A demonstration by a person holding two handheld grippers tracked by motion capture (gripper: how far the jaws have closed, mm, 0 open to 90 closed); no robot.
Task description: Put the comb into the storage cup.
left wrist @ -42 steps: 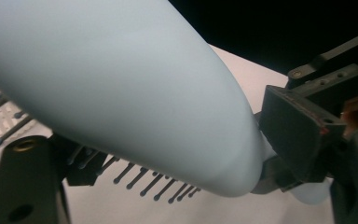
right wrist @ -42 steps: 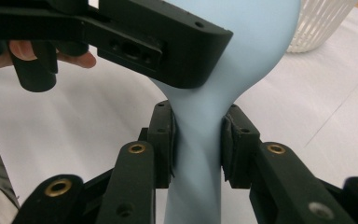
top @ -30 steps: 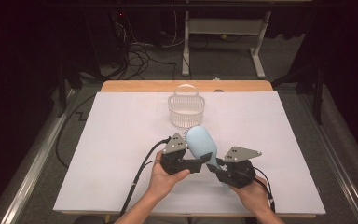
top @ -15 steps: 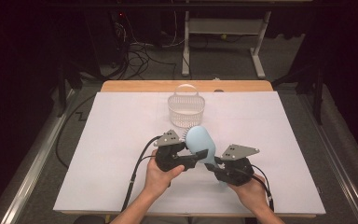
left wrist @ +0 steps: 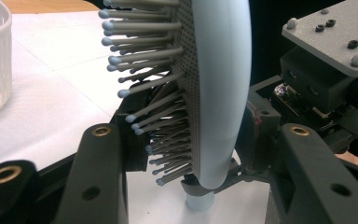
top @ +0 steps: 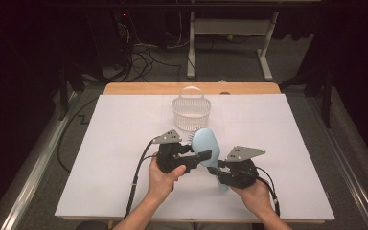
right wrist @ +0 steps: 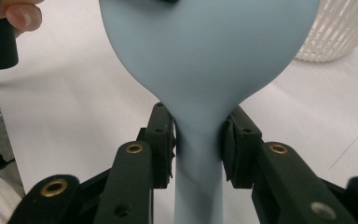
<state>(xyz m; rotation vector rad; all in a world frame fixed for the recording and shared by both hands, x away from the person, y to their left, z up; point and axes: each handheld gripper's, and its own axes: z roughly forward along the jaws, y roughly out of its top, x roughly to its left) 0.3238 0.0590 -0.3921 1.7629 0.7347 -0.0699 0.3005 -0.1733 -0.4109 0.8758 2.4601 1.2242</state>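
- A light blue hairbrush [top: 206, 149] is held above the white table [top: 100, 158] by both grippers at once.
- The right gripper [right wrist: 198, 149] is seen pinching the hairbrush handle just below the head; in the right gripper view the black pads [right wrist: 161, 144] are pressed flat against either side of the handle, which runs down between them.
- In that same view the smooth back of the brush head is seen rising directly beyond the fingertips, and a white basket [right wrist: 342, 32] is seen farther off, beyond and to one side of the head.
- The left gripper [left wrist: 193, 154] is closed across the lower part of the brush head: in the left gripper view one pad is pushed in among the bristles [left wrist: 144, 70], while the other is laid against the smooth back.
- The jaws of the left gripper have just been closing, with the brush head between them.
- In the high view the left gripper [top: 199, 155] is seen reaching in from the bristle side, and the right gripper [top: 215, 167] from the handle end.
- The basket [top: 190, 111] is seen standing on the table just beyond the brush head, apart from both sets of fingers.
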